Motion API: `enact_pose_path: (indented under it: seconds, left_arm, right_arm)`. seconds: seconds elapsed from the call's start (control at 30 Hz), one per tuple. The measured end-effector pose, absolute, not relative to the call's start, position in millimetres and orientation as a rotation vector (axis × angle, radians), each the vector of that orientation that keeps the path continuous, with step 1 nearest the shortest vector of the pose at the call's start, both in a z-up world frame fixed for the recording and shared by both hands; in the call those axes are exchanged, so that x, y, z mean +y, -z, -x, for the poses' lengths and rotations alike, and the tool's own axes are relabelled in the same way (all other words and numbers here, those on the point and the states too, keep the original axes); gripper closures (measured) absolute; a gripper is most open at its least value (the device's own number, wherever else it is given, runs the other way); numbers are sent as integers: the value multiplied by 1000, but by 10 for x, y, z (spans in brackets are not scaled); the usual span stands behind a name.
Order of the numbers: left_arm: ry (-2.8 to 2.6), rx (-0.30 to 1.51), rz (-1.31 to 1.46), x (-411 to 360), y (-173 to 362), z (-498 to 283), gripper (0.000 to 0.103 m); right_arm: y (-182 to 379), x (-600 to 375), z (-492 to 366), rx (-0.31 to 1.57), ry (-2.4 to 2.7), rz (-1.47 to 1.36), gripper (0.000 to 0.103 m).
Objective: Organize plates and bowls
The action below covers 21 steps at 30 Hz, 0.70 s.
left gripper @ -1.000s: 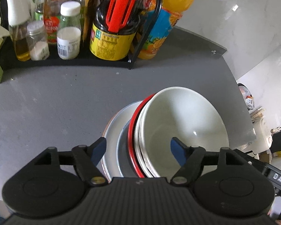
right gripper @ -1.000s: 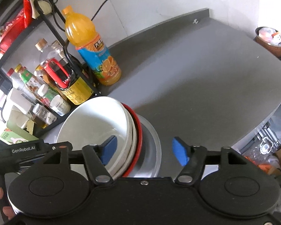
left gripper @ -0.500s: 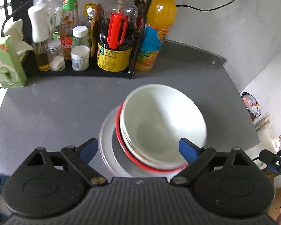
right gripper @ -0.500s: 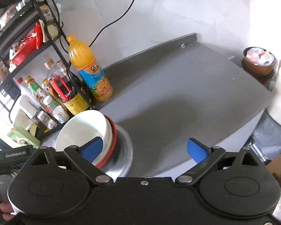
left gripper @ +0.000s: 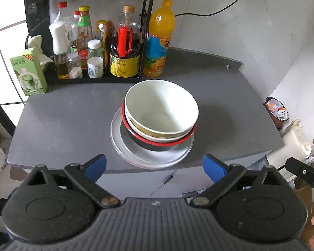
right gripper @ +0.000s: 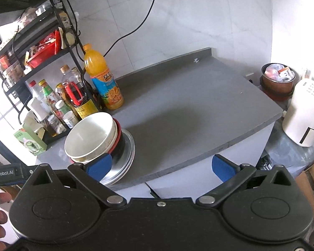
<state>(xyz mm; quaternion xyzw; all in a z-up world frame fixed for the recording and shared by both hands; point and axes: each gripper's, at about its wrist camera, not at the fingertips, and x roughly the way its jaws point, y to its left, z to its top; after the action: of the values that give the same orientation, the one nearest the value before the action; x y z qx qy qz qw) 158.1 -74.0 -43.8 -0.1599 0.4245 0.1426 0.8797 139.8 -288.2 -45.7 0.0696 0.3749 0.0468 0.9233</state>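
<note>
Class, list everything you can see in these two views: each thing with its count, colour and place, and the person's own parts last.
Nested ceramic bowls: at least three, white, the lowest red-rimmed, stacked on the plates.
Round metal plates: stacked, count unclear, silver, on the counter's front.
Flat grey counter: one.
Orange juice bottle: one, beside the rack.
Black wire rack: one, holding condiment bottles, counter's back left.
Green carton: one, left edge.
Left gripper: fingers open, empty.
Right gripper: fingers open, empty.

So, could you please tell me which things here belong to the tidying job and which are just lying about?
Job: white bowl, red-rimmed bowl, metal plates.
Lying about: orange juice bottle, condiment rack, green box, bin.
</note>
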Motion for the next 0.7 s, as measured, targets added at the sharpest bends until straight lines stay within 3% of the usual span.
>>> enact_pose_path:
  seconds: [0.7]
  left_arm:
    - [-169, 827, 238, -639, 235, -812, 1]
  right_arm:
    - [282, -2306, -579, 679, -39, -127, 0]
